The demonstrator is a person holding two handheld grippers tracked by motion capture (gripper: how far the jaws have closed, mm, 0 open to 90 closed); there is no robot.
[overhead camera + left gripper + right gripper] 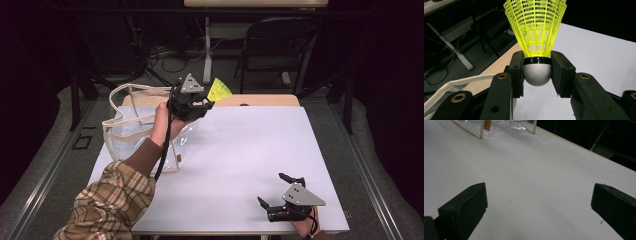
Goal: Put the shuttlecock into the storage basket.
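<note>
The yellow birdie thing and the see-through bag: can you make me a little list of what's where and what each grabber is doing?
held thing: yellow shuttlecock, skirt pointing away from the gripper
grip spot: its grey rounded cork, squeezed between both pads
left gripper: raised above the table's far side, shut on the shuttlecock
right gripper: jaws wide apart, nothing between them, low over the table's near right corner
clear bag: on the table's left side, cream trim
table: white top

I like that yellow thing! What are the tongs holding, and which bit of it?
The left tongs hold a yellow shuttlecock, pinched by its rounded grey base. The right tongs are open and hold nothing.
</note>
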